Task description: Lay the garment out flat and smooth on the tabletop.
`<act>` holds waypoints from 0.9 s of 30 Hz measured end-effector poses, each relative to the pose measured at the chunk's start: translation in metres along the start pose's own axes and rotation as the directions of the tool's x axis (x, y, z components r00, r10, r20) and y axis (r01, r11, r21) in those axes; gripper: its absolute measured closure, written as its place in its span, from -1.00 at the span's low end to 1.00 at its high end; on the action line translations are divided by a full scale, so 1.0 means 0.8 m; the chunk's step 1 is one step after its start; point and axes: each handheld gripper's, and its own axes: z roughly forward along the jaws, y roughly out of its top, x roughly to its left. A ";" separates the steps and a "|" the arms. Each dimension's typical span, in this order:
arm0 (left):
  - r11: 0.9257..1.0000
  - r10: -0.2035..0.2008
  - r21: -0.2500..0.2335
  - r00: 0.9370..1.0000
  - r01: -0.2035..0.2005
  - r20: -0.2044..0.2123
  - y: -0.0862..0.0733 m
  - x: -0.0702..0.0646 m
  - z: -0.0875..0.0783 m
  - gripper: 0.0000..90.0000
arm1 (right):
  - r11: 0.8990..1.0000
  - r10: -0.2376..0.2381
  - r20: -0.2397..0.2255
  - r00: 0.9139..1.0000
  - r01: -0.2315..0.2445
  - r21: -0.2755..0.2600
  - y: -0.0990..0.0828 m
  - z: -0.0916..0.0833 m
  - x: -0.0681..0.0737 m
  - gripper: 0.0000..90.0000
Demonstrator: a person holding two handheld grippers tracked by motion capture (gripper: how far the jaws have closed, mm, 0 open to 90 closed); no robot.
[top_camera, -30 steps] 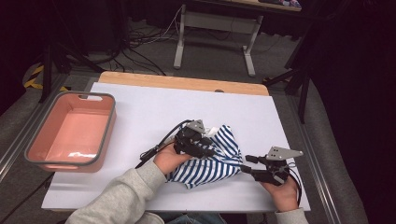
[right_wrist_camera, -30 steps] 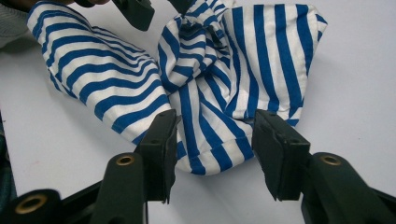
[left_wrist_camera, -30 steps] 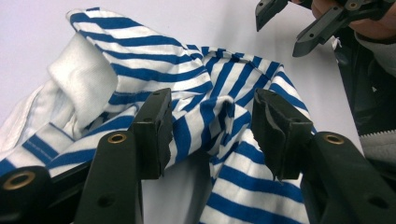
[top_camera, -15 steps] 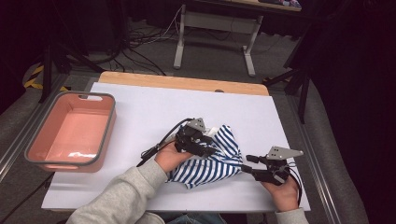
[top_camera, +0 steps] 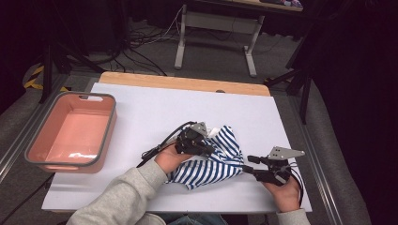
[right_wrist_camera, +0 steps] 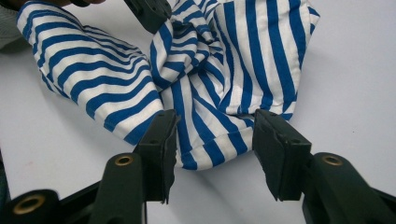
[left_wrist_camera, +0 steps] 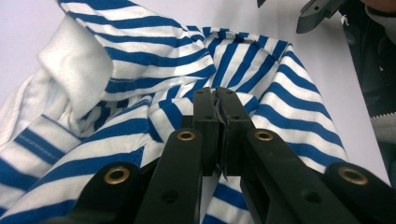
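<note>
A blue-and-white striped garment lies crumpled on the white table cover near the front edge. My left gripper rests on its top. In the left gripper view its jaws have just been closing and now meet, pinching a fold of the striped garment at the left gripper tips. My right gripper sits at the garment's right end. In the right gripper view the right gripper stands open, with the hem of the striped garment lying between its jaws, not pressed.
A pink tub with a grey rim stands at the table's left side. The white cover stretches bare behind the garment up to a wooden strip. A black cable trails from the left gripper.
</note>
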 end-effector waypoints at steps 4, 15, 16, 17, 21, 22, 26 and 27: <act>1.000 -0.016 -0.003 1.000 0.015 -0.011 -0.002 0.003 -0.014 0.95 | 1.000 -0.012 -0.033 0.999 0.011 -0.016 0.003 0.003 0.004 0.13; 0.999 -0.031 -0.018 0.998 0.030 -0.048 -0.007 0.005 -0.036 0.95 | 0.992 -0.122 -0.144 0.982 0.126 0.021 0.023 0.039 0.029 0.82; 0.999 -0.035 -0.023 0.998 0.034 -0.056 -0.009 0.007 -0.039 0.96 | 0.989 -0.140 -0.145 0.979 0.145 0.023 0.024 0.040 0.031 0.90; 0.999 -0.040 -0.024 0.997 0.038 -0.063 -0.011 0.009 -0.044 0.96 | 0.987 -0.152 -0.141 0.978 0.157 0.023 0.026 0.040 0.033 0.92; 0.997 -0.065 -0.042 0.993 0.061 -0.095 -0.022 0.015 -0.066 0.96 | 0.984 -0.171 -0.116 0.978 0.174 0.019 0.028 0.034 0.032 0.93; 0.996 -0.074 -0.048 0.991 0.069 -0.110 -0.026 0.017 -0.074 0.96 | 0.985 -0.171 -0.109 0.979 0.174 0.015 0.028 0.032 0.031 0.93; 0.993 -0.107 -0.069 0.984 0.097 -0.146 -0.042 0.025 -0.099 0.96 | 0.984 -0.176 -0.089 0.980 0.177 0.007 0.027 0.028 0.027 0.93; 0.991 -0.118 -0.074 0.981 0.108 -0.153 -0.046 0.026 -0.105 0.96 | 0.984 -0.174 -0.087 0.981 0.176 0.005 0.027 0.027 0.026 0.93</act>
